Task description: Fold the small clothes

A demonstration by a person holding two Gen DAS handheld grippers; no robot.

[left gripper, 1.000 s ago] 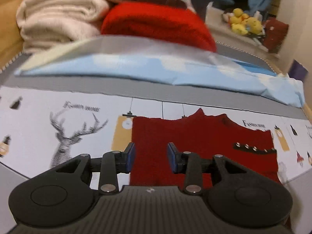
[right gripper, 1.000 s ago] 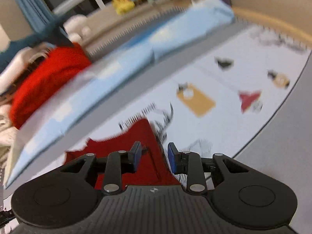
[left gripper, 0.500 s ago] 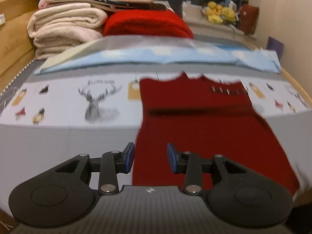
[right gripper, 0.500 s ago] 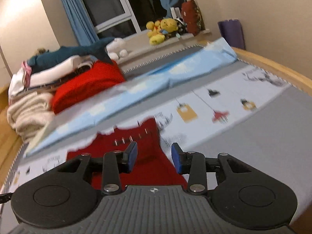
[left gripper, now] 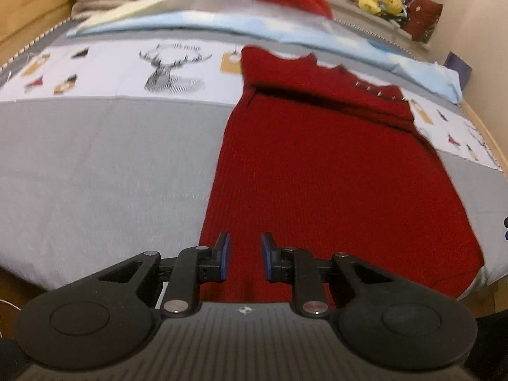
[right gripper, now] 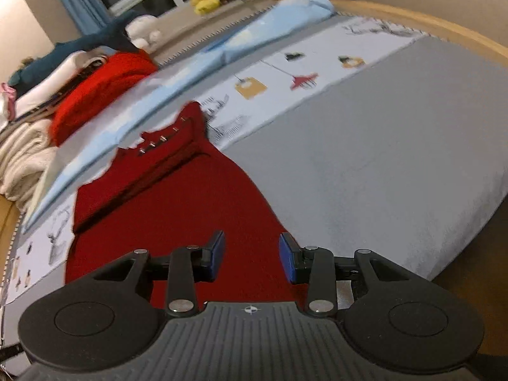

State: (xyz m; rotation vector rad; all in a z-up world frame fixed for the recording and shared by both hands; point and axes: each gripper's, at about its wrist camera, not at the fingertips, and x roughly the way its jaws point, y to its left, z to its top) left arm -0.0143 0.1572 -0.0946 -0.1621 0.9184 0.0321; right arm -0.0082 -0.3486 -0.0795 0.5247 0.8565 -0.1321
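**Now: red sweater flat on the bed, both grippers empty**

Right, the red sweater (left gripper: 333,171) lies spread on the grey bed (left gripper: 95,165), its collar end folded over toward the patterned strip of the sheet. The left gripper (left gripper: 243,255) sits over the near hem by the sweater's left edge, jaws parted and holding nothing. The right gripper (right gripper: 252,255) hangs over the right side of the hem, jaws wide apart (wider than the left). Folded blankets (right gripper: 28,155) are stacked at the far end.

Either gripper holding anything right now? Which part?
Nothing held. Left gripper and right gripper are both open above the near hem of the red garment, which lies on the bed.
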